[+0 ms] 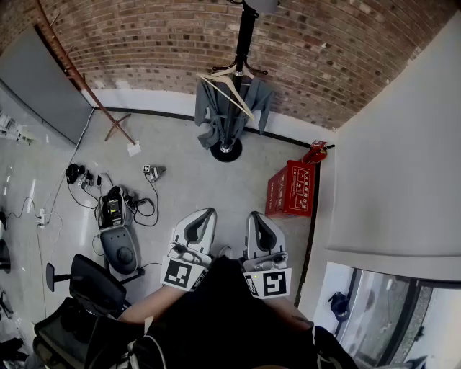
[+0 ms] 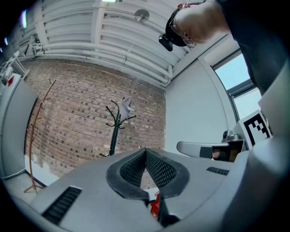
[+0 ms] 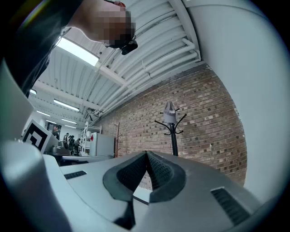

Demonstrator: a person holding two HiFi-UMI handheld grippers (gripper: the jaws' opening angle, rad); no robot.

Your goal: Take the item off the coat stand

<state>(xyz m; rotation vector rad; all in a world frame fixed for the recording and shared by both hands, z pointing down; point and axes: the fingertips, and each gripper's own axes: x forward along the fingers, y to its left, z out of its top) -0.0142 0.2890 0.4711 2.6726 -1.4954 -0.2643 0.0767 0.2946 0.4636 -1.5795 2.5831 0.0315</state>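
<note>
A black coat stand (image 1: 243, 43) rises against the brick wall, its round base (image 1: 226, 150) on the floor. A grey jacket (image 1: 216, 108) hangs from it on a wooden hanger (image 1: 232, 85), and a grey cap (image 1: 261, 6) sits on its top. In the gripper views the coat stand (image 2: 116, 131) (image 3: 173, 136) and cap (image 2: 127, 105) (image 3: 169, 113) stand far ahead, with the jacket hidden behind the gripper bodies. My left gripper (image 1: 207, 215) (image 2: 145, 150) and right gripper (image 1: 255, 216) (image 3: 146, 154) are held low near my body, well short of the stand. Both are shut and empty.
A red box (image 1: 292, 189) and a red fire extinguisher (image 1: 315, 152) stand by the white wall on the right. Cables and devices (image 1: 112, 209) lie on the floor at left, near an office chair (image 1: 86, 285). A wooden stand (image 1: 79, 76) leans by a grey board (image 1: 43, 86).
</note>
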